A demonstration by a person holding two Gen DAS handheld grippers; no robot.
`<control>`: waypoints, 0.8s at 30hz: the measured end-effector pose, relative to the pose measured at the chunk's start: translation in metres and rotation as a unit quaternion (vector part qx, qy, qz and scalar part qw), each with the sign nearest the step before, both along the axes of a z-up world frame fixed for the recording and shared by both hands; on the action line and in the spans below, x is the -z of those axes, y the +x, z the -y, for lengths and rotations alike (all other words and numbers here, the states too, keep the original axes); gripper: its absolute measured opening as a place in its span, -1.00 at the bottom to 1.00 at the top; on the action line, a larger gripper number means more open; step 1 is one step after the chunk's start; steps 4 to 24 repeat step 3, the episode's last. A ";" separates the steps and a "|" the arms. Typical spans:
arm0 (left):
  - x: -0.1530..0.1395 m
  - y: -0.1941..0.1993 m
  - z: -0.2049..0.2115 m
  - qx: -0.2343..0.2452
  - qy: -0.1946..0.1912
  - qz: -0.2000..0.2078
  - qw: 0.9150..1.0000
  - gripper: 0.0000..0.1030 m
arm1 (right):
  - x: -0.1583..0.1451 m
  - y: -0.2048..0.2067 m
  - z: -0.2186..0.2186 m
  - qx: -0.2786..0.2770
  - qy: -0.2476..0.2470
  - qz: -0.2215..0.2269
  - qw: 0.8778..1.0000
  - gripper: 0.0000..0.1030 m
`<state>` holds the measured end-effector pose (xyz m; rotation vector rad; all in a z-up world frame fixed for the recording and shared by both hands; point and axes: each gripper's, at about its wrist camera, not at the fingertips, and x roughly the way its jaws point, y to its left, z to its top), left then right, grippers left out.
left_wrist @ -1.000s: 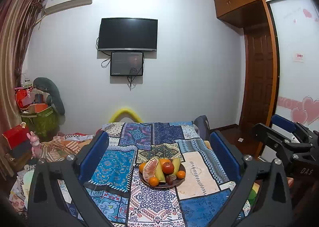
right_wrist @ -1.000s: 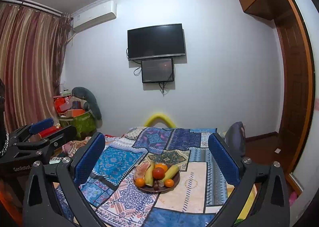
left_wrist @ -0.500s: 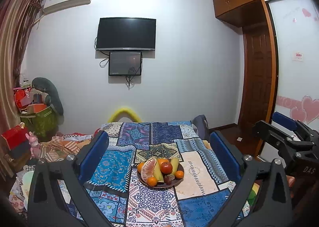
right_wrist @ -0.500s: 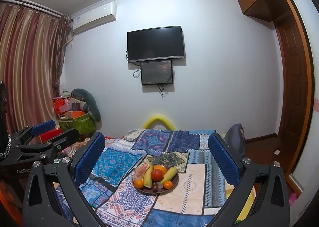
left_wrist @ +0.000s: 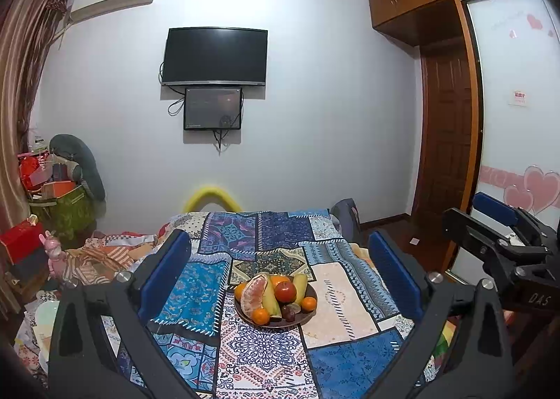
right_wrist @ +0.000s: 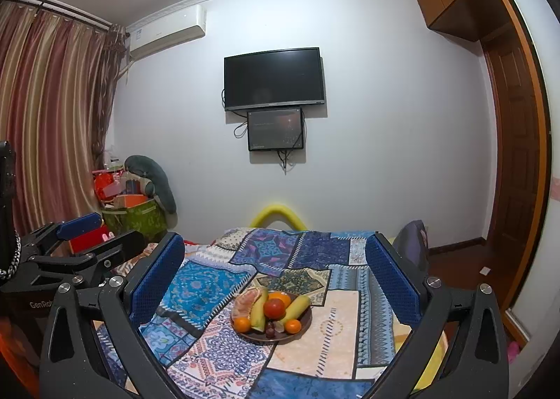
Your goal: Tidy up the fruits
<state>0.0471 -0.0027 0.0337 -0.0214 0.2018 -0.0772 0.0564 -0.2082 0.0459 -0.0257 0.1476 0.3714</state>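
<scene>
A dark round plate (left_wrist: pixel 308 318) (right_wrist: pixel 304 327) of fruit sits on a patchwork cloth. It holds a peeled pomelo piece (left_wrist: pixel 254 295), a red apple (left_wrist: pixel 285 290) (right_wrist: pixel 274 308), bananas (right_wrist: pixel 295 306), small oranges (left_wrist: pixel 260 315) (right_wrist: pixel 241 324) and dark grapes (left_wrist: pixel 288 312). My left gripper (left_wrist: pixel 280 266) is open and empty, held above and short of the plate. My right gripper (right_wrist: pixel 274 262) is open and empty, also short of the plate. Each gripper shows at the edge of the other's view, the right one (left_wrist: pixel 497 224) and the left one (right_wrist: pixel 80 234).
The patchwork cloth (left_wrist: pixel 336 294) covers a table. A yellow chair back (left_wrist: pixel 211 194) stands behind it. A TV (left_wrist: pixel 215 57) hangs on the far wall. Clutter and boxes (left_wrist: pixel 56 203) sit at the left, a wooden door (left_wrist: pixel 444 139) at the right.
Both grippers have drifted slightly; the plate sits a little further left and lower in the views. Both stay open and empty.
</scene>
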 end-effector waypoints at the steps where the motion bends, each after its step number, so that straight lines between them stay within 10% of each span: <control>1: 0.000 0.000 0.000 0.000 0.000 0.000 1.000 0.99 | 0.000 0.000 0.000 0.000 0.000 0.000 1.000 1.00; 24: 0.000 0.001 0.000 0.002 0.000 -0.001 1.000 0.99 | 0.000 0.000 0.000 0.000 0.000 -0.001 1.000 1.00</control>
